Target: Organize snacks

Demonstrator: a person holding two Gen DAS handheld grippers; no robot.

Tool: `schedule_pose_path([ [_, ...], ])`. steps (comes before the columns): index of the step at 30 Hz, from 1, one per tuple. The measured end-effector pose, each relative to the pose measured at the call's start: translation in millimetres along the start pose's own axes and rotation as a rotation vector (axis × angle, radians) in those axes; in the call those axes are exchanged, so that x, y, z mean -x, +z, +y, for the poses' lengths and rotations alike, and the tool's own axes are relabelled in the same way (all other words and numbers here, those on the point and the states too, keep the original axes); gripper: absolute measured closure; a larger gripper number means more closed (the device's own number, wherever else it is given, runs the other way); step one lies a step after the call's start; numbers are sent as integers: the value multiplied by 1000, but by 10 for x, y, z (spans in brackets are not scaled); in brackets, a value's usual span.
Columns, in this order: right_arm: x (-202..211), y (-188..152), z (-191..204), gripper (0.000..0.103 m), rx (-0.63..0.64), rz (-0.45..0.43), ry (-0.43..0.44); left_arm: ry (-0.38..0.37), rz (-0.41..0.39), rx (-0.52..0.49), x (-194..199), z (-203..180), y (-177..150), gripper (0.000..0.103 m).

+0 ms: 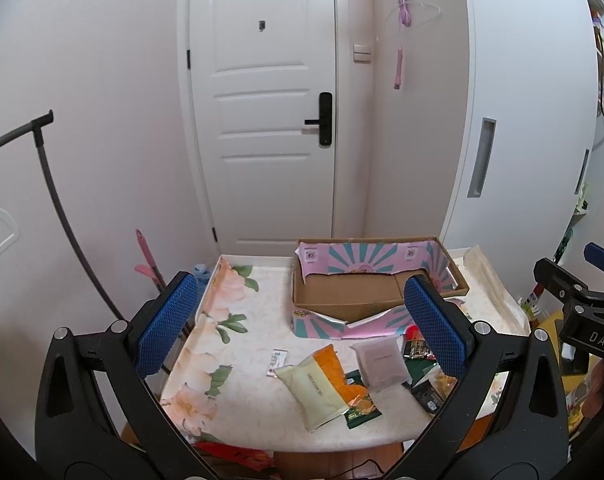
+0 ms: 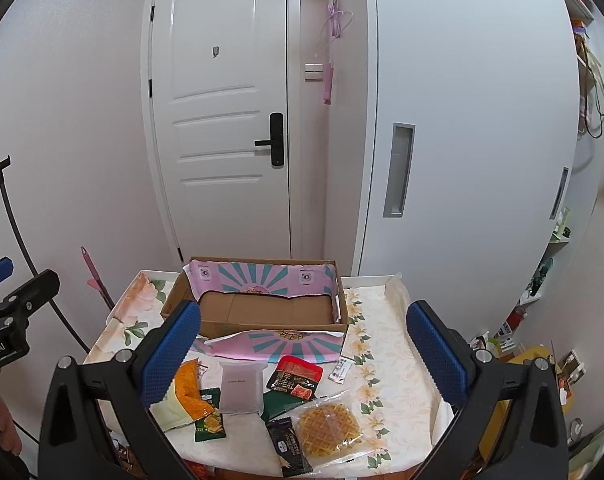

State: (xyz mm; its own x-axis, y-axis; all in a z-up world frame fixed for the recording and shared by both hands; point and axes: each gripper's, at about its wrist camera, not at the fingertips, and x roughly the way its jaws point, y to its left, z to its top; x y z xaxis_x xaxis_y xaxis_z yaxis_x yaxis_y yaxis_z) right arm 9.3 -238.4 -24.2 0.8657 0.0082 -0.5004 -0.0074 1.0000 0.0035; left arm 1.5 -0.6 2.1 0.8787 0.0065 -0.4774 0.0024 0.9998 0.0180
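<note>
Left gripper [image 1: 302, 316] hovers above near table [image 1: 254, 320] edge, tilted slightly down, fingers [image 1: 168, 322] wide, empty. Right gripper [image 2: 303, 350] alongside, same pose, fingers [image 2: 435, 354] wide, empty. Snacks loose on table between and below fingertips: cream packet [image 1: 313, 388], orange bag [image 2: 188, 388], grey pouch [image 2: 242, 386], red packet [image 2: 296, 376], waffle [image 2: 327, 432]. Box [image 2: 262, 308] beyond fingertips, open, nothing visible inside, apart from snacks.
</note>
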Motion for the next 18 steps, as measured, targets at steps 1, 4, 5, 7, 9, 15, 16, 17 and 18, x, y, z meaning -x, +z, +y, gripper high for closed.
schedule_pose_path([
  [1, 1, -1, 1, 1, 0, -1, 0, 0, -1, 1, 5, 4, 2, 1],
  [4, -2, 5, 1, 1, 0, 0, -2, 1, -1, 1, 8, 7, 0, 1],
  [5, -6, 6, 2, 1, 0, 1, -4, 2, -1, 1, 11, 6, 0, 1],
  [7, 3, 3, 2, 1, -1, 0, -2, 1, -1, 2, 15, 12, -3, 1],
  [9, 7, 0, 2, 1, -2, -1, -2, 0, -2, 2, 16, 8, -3, 1],
  [15, 19, 3, 2, 1, -2, -4, 0, -3, -6, 3, 41, 6, -9, 1],
  [16, 17, 5, 3, 1, 1, -2, 1, -3, -7, 3, 41, 5, -8, 1],
  [17, 22, 5, 2, 1, 1, -2, 2, -4, -7, 3, 42, 2, -8, 1],
  [18, 25, 4, 4, 1, 2, -2, 3, -6, -7, 4, 43, 4, -9, 1],
])
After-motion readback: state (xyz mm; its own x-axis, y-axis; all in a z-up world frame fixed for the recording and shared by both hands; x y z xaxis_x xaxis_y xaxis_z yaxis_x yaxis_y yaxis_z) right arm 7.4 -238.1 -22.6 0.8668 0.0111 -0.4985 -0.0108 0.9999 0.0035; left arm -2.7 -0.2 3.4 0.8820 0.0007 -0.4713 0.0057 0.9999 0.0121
